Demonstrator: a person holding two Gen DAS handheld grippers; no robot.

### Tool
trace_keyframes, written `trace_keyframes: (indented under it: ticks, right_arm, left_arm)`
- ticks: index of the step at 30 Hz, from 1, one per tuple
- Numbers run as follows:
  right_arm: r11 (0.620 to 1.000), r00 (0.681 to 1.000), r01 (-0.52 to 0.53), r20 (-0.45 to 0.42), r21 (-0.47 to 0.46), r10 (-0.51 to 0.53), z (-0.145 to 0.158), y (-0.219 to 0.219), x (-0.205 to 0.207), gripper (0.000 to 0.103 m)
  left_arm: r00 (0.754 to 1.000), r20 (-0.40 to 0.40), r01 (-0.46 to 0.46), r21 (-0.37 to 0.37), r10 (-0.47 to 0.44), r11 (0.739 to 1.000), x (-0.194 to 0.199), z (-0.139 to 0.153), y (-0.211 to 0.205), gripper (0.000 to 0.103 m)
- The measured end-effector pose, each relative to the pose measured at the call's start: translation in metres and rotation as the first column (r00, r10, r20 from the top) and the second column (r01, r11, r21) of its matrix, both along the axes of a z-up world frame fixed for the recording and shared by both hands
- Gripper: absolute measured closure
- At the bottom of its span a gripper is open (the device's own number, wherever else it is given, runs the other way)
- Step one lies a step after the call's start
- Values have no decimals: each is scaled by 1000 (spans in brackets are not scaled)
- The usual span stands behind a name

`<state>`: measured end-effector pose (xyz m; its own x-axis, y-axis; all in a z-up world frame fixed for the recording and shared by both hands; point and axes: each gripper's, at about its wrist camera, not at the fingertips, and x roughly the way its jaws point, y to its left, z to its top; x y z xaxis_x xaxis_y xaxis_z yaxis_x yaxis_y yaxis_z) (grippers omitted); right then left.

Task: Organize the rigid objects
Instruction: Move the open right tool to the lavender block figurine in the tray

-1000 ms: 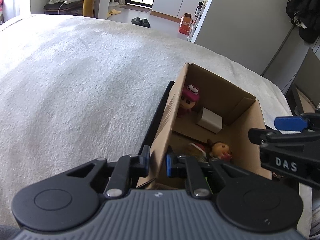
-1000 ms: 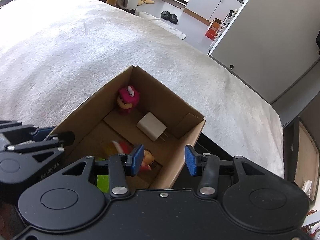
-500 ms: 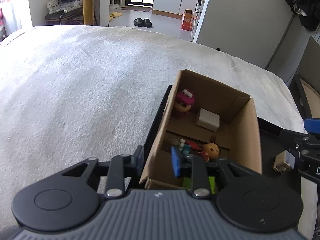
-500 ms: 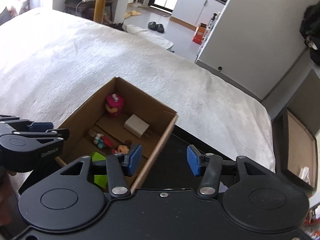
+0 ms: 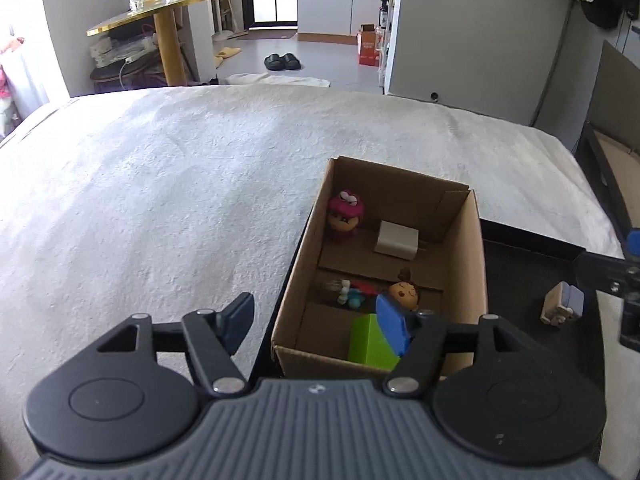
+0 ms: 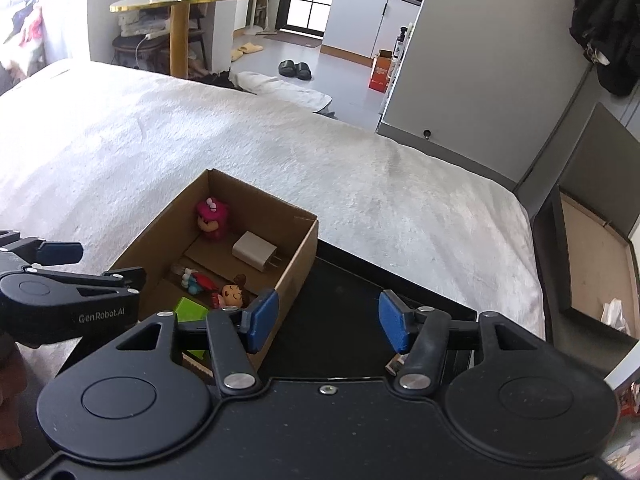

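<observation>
An open cardboard box (image 5: pixel 476 256) (image 6: pixel 294 268) stands on a black tray on the white bedspread. In it lie a pink-hooded figure (image 5: pixel 345 216) (image 6: pixel 212 218), a white charger (image 5: pixel 398 240) (image 6: pixel 256 251), a small red and blue figure (image 5: pixel 352 294) (image 6: pixel 196 281), a brown-haired doll head (image 5: pixel 404 294) (image 6: pixel 232 294) and a green block (image 5: pixel 370 342) (image 6: pixel 192 312). My left gripper (image 5: pixel 318 322) is open and empty above the box's near left wall. My right gripper (image 6: pixel 326 322) is open and empty over the tray by the box's right wall. A small beige and lilac toy (image 5: pixel 562 306) lies on the tray.
The black tray (image 6: pixel 352 292) (image 5: pixel 532 280) lies right of the box. A dark-framed flat box (image 6: pixel 592 264) sits off the bed's right edge. The white bedspread (image 5: pixel 160 184) stretches left and behind. A gold round table (image 6: pixel 180 0) and slippers are on the floor beyond.
Both grippers have pulled back and up from the box, and both have opened wider. The box's contents and the small toy on the tray have come into fuller view.
</observation>
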<state>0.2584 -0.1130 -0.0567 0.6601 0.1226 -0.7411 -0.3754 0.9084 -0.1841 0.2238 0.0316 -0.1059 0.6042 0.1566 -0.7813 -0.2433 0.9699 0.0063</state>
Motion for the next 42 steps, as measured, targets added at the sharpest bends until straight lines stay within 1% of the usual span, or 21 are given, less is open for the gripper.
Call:
trace_keyframes:
  ticks: [5,8,10,21,26,34,42]
  right_arm:
    - [999,1000,14,-2,42,-14,2,-16,-2,44]
    - [997,1000,26,-3,70,-26,2,-24,-3,42]
    - [996,1000,30,-1,88,-30,3,-30,-3,38]
    - [984,999,43,3,172,-44,1,-59,-7,32]
    - [979,999,51,-6,198,-51,-3,-72,-7,29]
    - [971,999,47,-8,232,-46,-10,-86,-4,19]
    - [964,998,65,-31,259,-59,-25,-103,6,14]
  left_arm:
    - [1000,-7,6,56,-6,998,-1,7,-7,36]
    - [1000,-5,6,76,-6,997,-3,12,-12,35]
    - [1000,-5,7,85,-7,996,-3,14,-17,35]
    - [999,-9,49,152,-48,987,-7,25,-48,32]
    - [998,-18,57,171,-55,984,-5,25,-55,31]
    - [996,-26,86,209,-83,974,-1,24,-71,30]
    - [995,-50,95,229,-85,969,8,18,-81,29]
